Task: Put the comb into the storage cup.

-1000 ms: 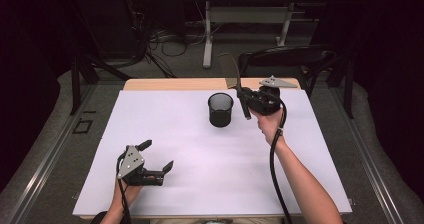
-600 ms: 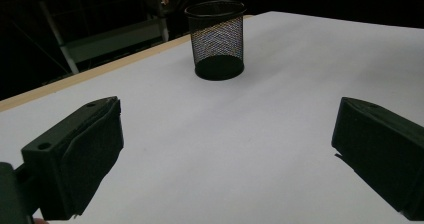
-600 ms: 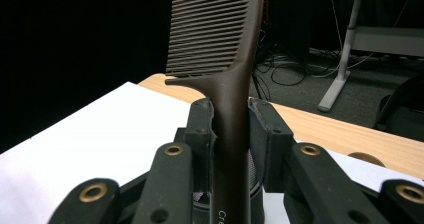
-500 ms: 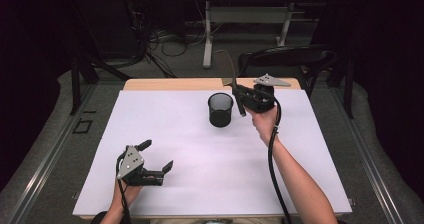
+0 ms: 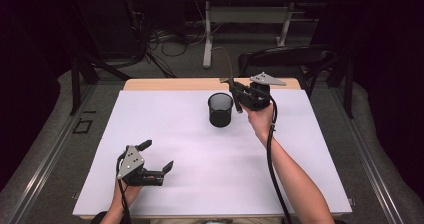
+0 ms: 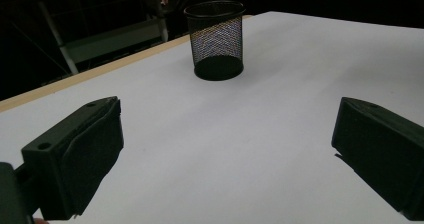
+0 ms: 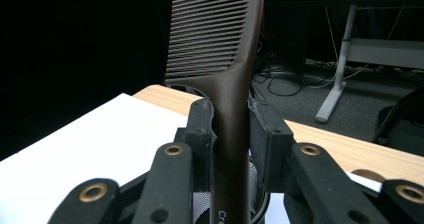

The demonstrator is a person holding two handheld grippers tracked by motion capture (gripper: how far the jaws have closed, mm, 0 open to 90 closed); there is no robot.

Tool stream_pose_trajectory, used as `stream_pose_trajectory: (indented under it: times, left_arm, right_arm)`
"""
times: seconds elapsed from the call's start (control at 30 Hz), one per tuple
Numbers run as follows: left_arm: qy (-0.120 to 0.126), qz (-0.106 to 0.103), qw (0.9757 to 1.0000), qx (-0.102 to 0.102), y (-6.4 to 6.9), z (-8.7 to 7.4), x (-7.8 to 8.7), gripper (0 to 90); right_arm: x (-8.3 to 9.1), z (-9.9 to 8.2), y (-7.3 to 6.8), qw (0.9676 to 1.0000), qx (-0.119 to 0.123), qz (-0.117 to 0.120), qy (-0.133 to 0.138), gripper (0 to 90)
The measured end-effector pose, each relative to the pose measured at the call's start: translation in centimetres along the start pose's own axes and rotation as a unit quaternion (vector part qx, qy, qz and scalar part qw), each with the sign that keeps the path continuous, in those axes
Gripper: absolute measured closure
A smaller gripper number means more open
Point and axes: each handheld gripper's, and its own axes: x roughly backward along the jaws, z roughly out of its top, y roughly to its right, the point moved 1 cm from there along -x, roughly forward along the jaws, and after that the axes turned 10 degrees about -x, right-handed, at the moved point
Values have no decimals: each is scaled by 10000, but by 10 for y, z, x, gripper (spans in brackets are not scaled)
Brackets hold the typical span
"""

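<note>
Right claw (image 5: 236,95) shifted cupward, clenching one comb (image 7: 220,44), one mesh cup (image 5: 220,110), left claw (image 5: 156,156) released (resting).

Black left claw (image 5: 156,156); black right claw (image 7: 231,121); grey plates; brass rivets.

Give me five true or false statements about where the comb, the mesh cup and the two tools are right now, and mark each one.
1. The right tool is clamped on a dark comb. True.
2. The comb lies flat on the white table cover. False: it is held up in the air, teeth end upward, beside the black mesh cup.
3. The left tool has its jaws spread with nothing between them. True.
4. The mesh cup is tipped on its side. False: it stands upright on the cover.
5. The left tool is touching the mesh cup. False: it sits low near the person's edge of the table, well apart from the cup.
</note>
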Motion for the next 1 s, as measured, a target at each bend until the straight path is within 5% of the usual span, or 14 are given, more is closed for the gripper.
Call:
stream_pose_trajectory:
  times: [1.0]
  left_arm:
    - [-2, -18, 10000, -8, 0, 0, 1, 1]
  right_arm:
    - [-17, 11, -10, 9992, 154, 131, 346, 725]
